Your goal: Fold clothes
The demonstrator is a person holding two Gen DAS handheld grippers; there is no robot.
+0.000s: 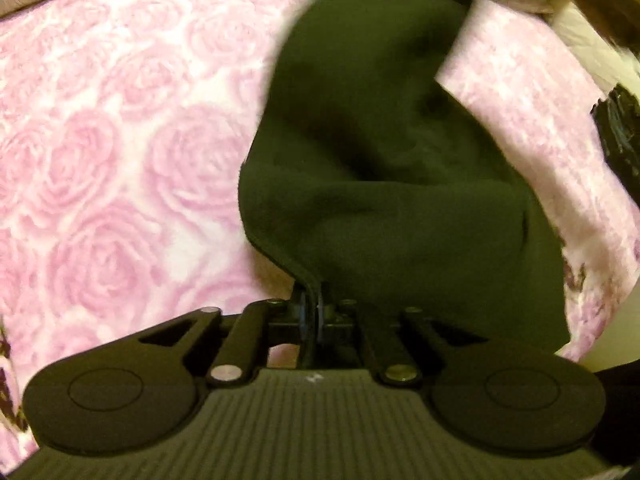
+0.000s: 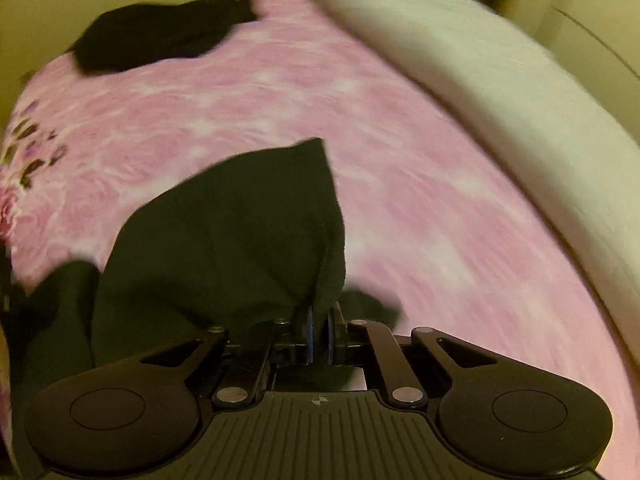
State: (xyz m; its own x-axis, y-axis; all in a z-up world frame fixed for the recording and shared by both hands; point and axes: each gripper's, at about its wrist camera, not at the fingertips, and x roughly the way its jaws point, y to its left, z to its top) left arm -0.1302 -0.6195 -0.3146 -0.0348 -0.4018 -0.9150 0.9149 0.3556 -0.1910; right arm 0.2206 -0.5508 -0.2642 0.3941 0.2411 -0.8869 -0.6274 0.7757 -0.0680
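Bed surface: pink rose-print bedspread fills both of your views; the roses are crisp in your left wrist view and streaked by blur in the right wrist view.

Garment: dark green fleece garment hangs or drapes up from your left claw and runs toward the top of that view, over the bedspread. The right wrist view shows the same fabric as a peaked fold rising just ahead of the fingers.

Left claw: your left gripper is clamped on a stitched edge of the garment — the hem runs straight down between the blue pads, which sit nearly together.

Right claw: your right gripper is pinched closed on the fleece as well, with a fold of it caught between its blue pads.

Only in the left view: a black object with bluish lines at the right edge, too blurred to name, and a pale blurred mass along the top right.

Only in the right view: a second dark cloth lying well apart at the far side of the bed, a long cream bolster or pillow along the right edge, and a darker floral patch at the left of the spread.
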